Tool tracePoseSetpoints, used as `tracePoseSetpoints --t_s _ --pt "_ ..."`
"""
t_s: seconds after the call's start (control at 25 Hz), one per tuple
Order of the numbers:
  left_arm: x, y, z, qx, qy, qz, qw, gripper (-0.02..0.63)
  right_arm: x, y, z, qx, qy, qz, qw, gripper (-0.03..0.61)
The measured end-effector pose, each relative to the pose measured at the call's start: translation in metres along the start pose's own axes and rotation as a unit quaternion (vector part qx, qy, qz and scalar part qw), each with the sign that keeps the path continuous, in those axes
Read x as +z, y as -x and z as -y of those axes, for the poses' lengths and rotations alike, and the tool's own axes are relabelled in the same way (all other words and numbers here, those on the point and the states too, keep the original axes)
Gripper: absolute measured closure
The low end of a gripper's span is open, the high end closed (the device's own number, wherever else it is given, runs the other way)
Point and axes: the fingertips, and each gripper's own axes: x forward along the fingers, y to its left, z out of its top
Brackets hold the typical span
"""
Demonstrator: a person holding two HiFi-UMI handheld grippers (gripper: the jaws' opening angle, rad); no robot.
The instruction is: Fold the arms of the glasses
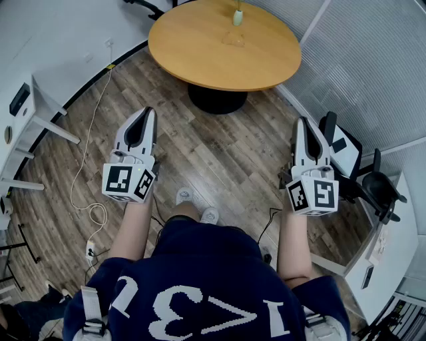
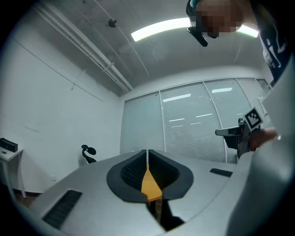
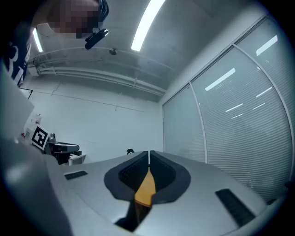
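The left gripper (image 1: 147, 112) and the right gripper (image 1: 303, 122) are both clenched on nothing, well apart, with the round table (image 1: 200, 46) ahead between them.

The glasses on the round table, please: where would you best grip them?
Likely one arm, from above at the near edge: the glasses lie low and flat on the table, near the vase. Too small here to tell how the arms stand.

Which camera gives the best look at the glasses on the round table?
The head view: the glasses lie small on the round table. Both gripper views look past their shut jaws at walls and ceiling, no glasses.
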Motion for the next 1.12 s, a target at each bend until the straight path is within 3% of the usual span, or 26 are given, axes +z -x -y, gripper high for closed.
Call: tracePoseSetpoints --t_s 0.68,1.12 --pt "-0.007 -0.020 0.019 -0.016 -0.003 -0.016 0.9997 0.588 -0.003 -0.012 0.002 0.027 -0.011 0.003 1.000 0.548" --pt "-0.027 -0.105 -0.018 -0.019 -0.010 -0.018 0.9996 0.588 -0.019 -0.092 0.030 0.024 0.007 -0.008 1.000 0.546"
